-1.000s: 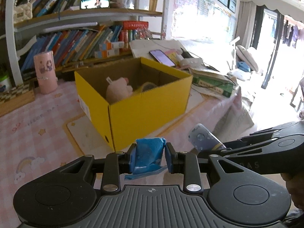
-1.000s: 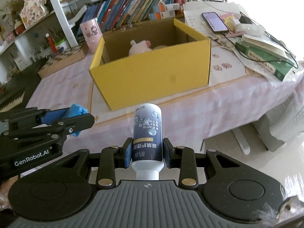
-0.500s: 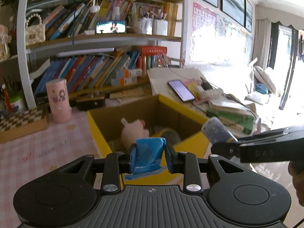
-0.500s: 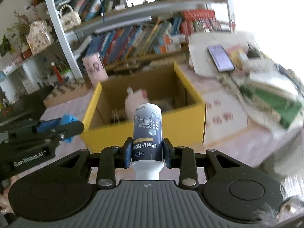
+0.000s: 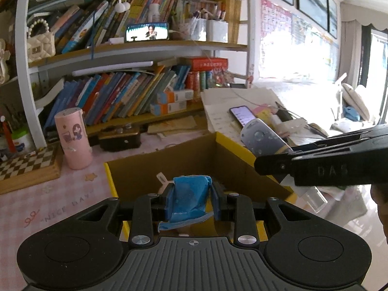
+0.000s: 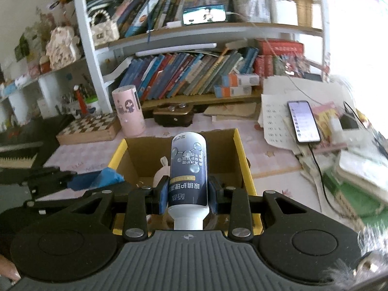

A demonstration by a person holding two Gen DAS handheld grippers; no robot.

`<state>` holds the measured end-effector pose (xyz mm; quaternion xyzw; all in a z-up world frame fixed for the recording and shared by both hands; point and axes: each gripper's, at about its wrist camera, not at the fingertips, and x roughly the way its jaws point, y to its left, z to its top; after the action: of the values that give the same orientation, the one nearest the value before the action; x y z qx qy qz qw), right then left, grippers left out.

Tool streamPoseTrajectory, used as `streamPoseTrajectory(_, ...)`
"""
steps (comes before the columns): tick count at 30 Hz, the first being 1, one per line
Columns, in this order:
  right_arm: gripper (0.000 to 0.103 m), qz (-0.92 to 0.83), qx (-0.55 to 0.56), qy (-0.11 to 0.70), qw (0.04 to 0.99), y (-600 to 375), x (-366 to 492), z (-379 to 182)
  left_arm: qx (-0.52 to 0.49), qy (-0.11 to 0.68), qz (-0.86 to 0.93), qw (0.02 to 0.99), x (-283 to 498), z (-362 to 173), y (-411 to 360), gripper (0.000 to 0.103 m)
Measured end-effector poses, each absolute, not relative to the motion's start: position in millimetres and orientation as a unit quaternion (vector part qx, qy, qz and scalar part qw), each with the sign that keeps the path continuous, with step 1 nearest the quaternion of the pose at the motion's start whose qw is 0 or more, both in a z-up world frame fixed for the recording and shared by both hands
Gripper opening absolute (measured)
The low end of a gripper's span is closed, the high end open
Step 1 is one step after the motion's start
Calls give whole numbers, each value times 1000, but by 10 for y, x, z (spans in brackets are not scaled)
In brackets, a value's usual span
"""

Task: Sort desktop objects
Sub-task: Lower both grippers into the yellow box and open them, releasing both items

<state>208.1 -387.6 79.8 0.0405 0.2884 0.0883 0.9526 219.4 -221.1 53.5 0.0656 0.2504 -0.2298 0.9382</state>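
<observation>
My left gripper is shut on a crumpled blue packet and holds it over the near rim of the open yellow cardboard box. My right gripper is shut on a dark-labelled white bottle, cap toward me, also above the box. The bottle shows in the left wrist view at the box's right side. A pink plush toy lies inside the box, mostly hidden behind the held things.
A pink cylinder and a checkered wooden board stand left of the box on the pink tablecloth. A dark case sits behind it. A phone, papers and stacked books lie to the right. Bookshelves fill the back.
Both grippers have risen and moved forward from in front of the box to above its opening, each still holding its object.
</observation>
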Motion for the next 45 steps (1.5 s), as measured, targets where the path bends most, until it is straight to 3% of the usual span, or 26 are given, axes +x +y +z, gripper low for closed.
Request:
streamPoseTrajectory(18,30,120,-7,363,924,-3829,2782,295,101,300,-184,931,2662,158,-2381,29)
streamPoseTrajectory(36,31,131,-4,399,907,-3889,2914,48,93,327,-191,921,2682,-65,-2432,33)
streamPoseTrajectory(40,32,131,-2,399,907,-3877,2866,33,96,312,-186,927,2614,-17,-2421,44)
streamPoseTrajectory(42,34,125,0,394,911,-3879,2809,61,94,299,-174,933,2571,26,-2394,56)
streamPoseTrajectory(45,41,119,9,378,918,-3901,2709,159,76,287,-172,939,2500,114,-2310,64)
